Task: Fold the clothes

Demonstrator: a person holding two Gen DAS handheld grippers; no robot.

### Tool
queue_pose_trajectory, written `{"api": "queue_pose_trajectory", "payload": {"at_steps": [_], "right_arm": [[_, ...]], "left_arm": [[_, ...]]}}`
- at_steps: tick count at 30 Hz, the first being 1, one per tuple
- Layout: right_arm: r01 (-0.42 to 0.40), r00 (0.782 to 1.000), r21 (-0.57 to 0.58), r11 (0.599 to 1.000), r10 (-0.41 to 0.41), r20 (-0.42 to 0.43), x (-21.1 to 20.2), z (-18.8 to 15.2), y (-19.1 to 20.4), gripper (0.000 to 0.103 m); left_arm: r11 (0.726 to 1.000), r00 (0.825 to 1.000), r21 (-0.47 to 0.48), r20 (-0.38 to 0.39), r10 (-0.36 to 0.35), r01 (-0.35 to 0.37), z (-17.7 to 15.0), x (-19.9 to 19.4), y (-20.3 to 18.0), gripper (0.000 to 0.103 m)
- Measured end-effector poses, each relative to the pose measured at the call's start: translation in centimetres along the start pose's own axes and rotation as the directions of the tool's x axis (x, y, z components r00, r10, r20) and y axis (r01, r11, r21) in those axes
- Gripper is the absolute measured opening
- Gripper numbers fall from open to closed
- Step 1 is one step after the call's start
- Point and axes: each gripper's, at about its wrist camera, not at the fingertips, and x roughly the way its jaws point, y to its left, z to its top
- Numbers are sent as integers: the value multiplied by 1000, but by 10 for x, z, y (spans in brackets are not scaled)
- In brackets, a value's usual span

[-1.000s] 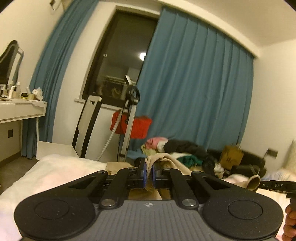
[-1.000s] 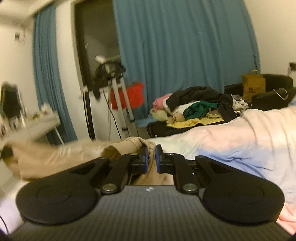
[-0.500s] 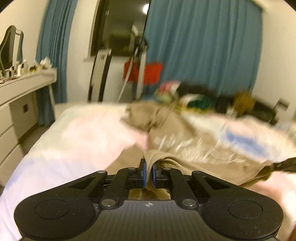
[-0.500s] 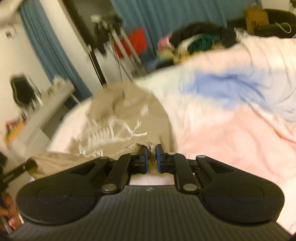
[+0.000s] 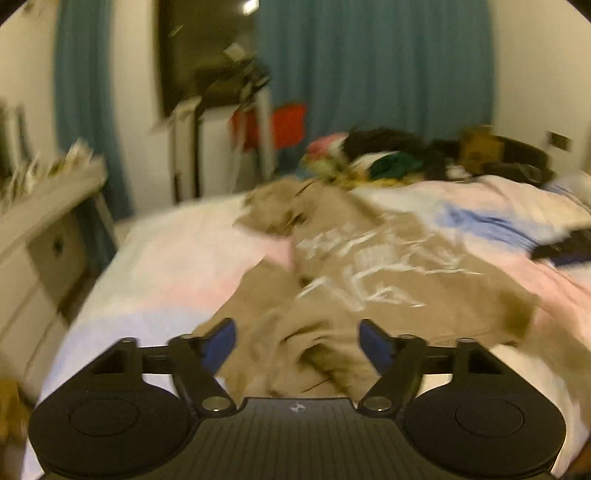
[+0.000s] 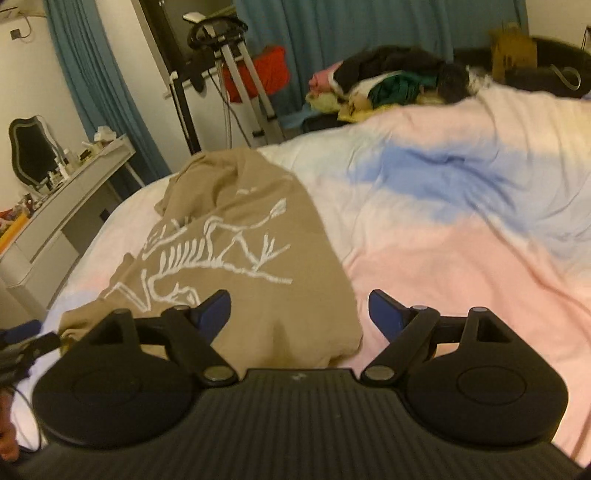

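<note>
A tan shirt [image 6: 240, 258] with a white line print lies spread on the pastel bed cover [image 6: 461, 240], its near hem just ahead of my right gripper [image 6: 300, 314], which is open with nothing between its blue pads. In the left wrist view the same tan shirt [image 5: 369, 280] lies rumpled, bunched near my left gripper [image 5: 297, 341], which is also open and holds nothing. The left view is blurred. The other gripper's tip [image 6: 22, 330] shows at the left edge of the right wrist view.
A heap of mixed clothes [image 6: 391, 81] lies at the far side of the bed. A white dresser [image 6: 70, 206] with small items and a mirror stands to the left. A metal stand with red cloth [image 6: 258, 74] is by the blue curtains [image 6: 369, 26].
Both grippers were shut on the tan shirt, held up and then lowered onto the bed; now both have opened and the shirt lies released on the cover.
</note>
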Motion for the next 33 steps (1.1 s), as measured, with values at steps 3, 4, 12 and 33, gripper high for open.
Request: {"api": "queue_pose_trajectory", "payload": {"at_steps": [3, 4, 12, 33], "right_arm": [[1, 1000, -13, 1000, -1, 14, -1, 1, 3, 83], [1, 1000, -18, 1000, -1, 19, -1, 1, 4, 83], [2, 1000, -51, 999, -3, -28, 13, -4, 14, 83], [-122, 989, -277, 953, 91, -120, 44, -24, 65, 83]], "left_arm": [[980, 998, 189, 17, -65, 60, -4, 6, -36, 82], [963, 997, 261, 5, -74, 70, -6, 12, -50, 82], [737, 999, 675, -45, -19, 45, -44, 75, -108, 72], [826, 981, 555, 194, -10, -101, -29, 61, -82, 11]]}}
